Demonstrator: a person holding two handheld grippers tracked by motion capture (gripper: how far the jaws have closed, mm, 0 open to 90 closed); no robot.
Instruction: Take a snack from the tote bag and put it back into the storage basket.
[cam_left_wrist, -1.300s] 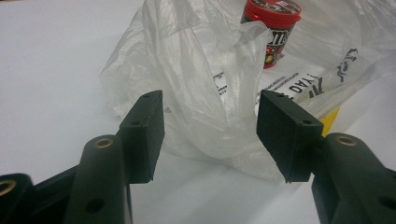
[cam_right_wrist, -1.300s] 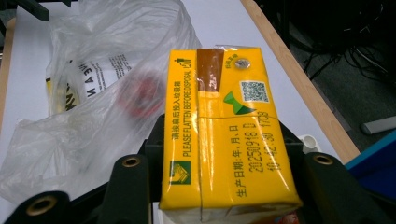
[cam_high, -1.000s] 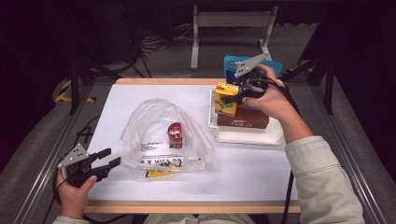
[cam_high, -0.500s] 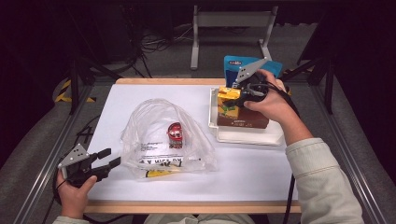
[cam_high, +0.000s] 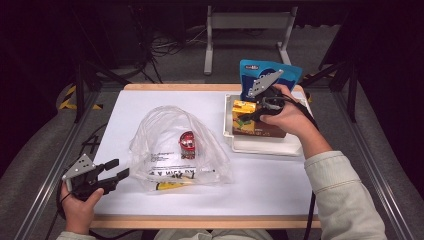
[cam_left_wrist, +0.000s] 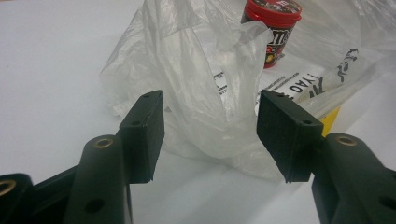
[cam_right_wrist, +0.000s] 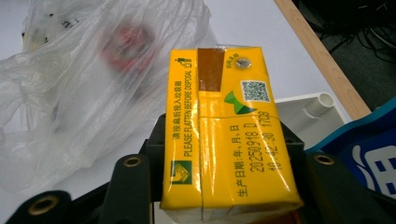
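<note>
Two tongs are in use. Right tongs (cam_right_wrist: 224, 186) are clenched on the yellow drink carton (cam_right_wrist: 226, 135) above the white tray (cam_high: 265, 145). Left tongs (cam_left_wrist: 210, 135) are released before the plastic bag (cam_left_wrist: 210, 88). Hold the bag mouth wide; carry the carton level to avoid snagging.

Red jar (cam_right_wrist: 128, 44) blurred behind plastic bag (cam_right_wrist: 70, 93) in right gripper view. Blue pouch (cam_right_wrist: 362, 154) cut off at right edge. Yellow carton (cam_right_wrist: 224, 130) hides jaw pads.
</note>
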